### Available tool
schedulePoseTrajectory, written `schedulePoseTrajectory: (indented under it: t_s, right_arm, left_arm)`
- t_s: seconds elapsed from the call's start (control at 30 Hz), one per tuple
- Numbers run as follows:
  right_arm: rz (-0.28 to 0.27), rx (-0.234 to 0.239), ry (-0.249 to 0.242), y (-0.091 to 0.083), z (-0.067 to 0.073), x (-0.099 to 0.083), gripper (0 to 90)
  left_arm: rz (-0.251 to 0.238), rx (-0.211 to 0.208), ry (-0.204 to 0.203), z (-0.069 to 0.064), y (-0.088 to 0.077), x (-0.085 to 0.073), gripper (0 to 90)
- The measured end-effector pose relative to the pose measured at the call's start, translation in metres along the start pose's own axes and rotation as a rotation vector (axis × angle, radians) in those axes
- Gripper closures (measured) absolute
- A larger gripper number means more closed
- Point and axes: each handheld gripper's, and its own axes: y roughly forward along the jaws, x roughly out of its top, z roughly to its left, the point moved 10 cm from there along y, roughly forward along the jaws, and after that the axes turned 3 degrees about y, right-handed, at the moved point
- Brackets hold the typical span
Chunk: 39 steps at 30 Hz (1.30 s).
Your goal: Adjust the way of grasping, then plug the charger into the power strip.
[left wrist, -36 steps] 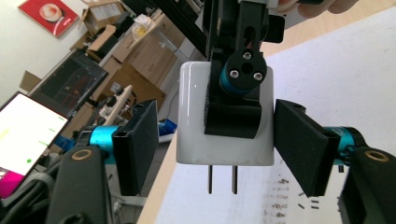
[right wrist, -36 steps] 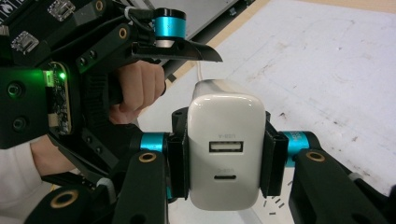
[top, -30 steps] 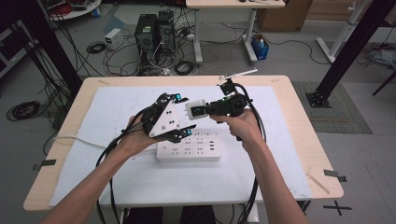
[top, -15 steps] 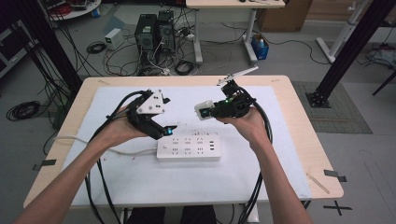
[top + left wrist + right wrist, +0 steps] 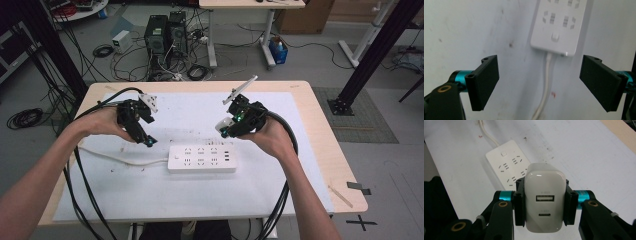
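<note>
High view looks down; both close claw views share the power strip.

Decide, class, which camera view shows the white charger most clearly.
The right gripper view: the white charger faces the camera up close, clamped between the right hand-held gripper, with both ports visible. The high view shows the charger as a small white shape at that gripper's tip. The left gripper view shows the power strip.

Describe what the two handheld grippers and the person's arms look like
Both the left gripper and the right gripper are black, with flat black rectangular pads on teal collars and brass-coloured pivot rings. A grey three-cornered plate tops each. Thick black cables trail off the table's near edge. The forearms are bare, no sleeves showing.
</note>
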Motion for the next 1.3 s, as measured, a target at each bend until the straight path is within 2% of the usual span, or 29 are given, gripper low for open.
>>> schedulePoseTrajectory:
  t_s: [0.07, 0.1, 0.13, 0.27, 0.37, 0.47, 0.5, 0.57, 0.67, 0.77, 0.8, 0.83, 0.87, 1.03, 1.13, 1.23, 1.3]
  right_arm:
    - [0.015, -0.009, -0.021, 0.001, -0.001, -0.001, 62.1]
    - [0.026, -0.008, -0.024, 0.002, -0.001, -0.003, 62.1]
    - [0.030, -0.005, -0.030, 0.002, -0.001, -0.003, 62.1]
    - [0.061, 0.024, -0.052, 0.005, -0.001, -0.008, 62.1]
    - [0.103, 0.050, -0.087, 0.012, -0.001, -0.012, 62.1]
    - [0.123, 0.056, -0.112, 0.017, -0.003, -0.013, 62.1]
    - [0.147, 0.065, -0.127, 0.023, -0.004, -0.014, 62.1]
    - [0.162, 0.076, -0.143, 0.028, -0.004, -0.014, 62.1]
    - [0.187, 0.114, -0.171, 0.038, -0.004, -0.014, 62.1]
    - [0.221, 0.120, -0.195, 0.048, -0.006, -0.013, 62.1]
    - [0.238, 0.123, -0.199, 0.050, -0.006, -0.014, 62.0]
    - [0.247, 0.129, -0.205, 0.054, -0.007, -0.013, 62.0]
    - [0.257, 0.134, -0.211, 0.057, -0.007, -0.013, 62.1]
    - [0.311, 0.188, -0.254, 0.072, -0.002, -0.013, 62.0]
    - [0.363, 0.186, -0.281, 0.083, -0.002, -0.015, 62.0]
    - [0.386, 0.195, -0.293, 0.093, -0.002, -0.016, 62.1]
    - [0.385, 0.204, -0.328, 0.099, -0.001, -0.015, 62.1]
  left_arm:
    - [0.070, 0.000, 0.015, 0.003, 0.005, -0.011, 16.0]
    - [0.082, 0.004, 0.012, 0.004, 0.006, -0.013, 16.0]
    - [0.087, -0.001, 0.005, 0.004, 0.007, -0.015, 16.0]
    - [0.097, -0.029, 0.028, 0.001, 0.009, -0.019, 16.0]
    - [0.106, -0.034, 0.025, 0.001, 0.010, -0.020, 16.0]
    - [0.116, -0.037, 0.024, 0.001, 0.012, -0.022, 16.0]
    - [0.138, -0.035, 0.030, 0.001, 0.015, -0.025, 16.0]
    - [0.148, -0.044, 0.034, 0.000, 0.017, -0.028, 16.0]
    - [0.155, -0.069, 0.037, -0.003, 0.019, -0.031, 16.0]
    - [0.161, -0.085, 0.044, -0.004, 0.019, -0.035, 16.0]
    - [0.152, -0.085, 0.036, -0.004, 0.020, -0.035, 16.0]
    - [0.158, -0.081, 0.045, -0.002, 0.019, -0.036, 16.0]
    - [0.149, -0.077, 0.032, -0.002, 0.020, -0.035, 16.0]
    - [0.156, -0.079, 0.048, -0.002, 0.024, -0.037, 16.1]
    - [0.149, -0.077, 0.052, -0.003, 0.026, -0.037, 16.1]
    - [0.146, -0.079, 0.048, -0.003, 0.027, -0.039, 16.1]
    - [0.143, -0.074, 0.045, -0.003, 0.028, -0.041, 16.1]
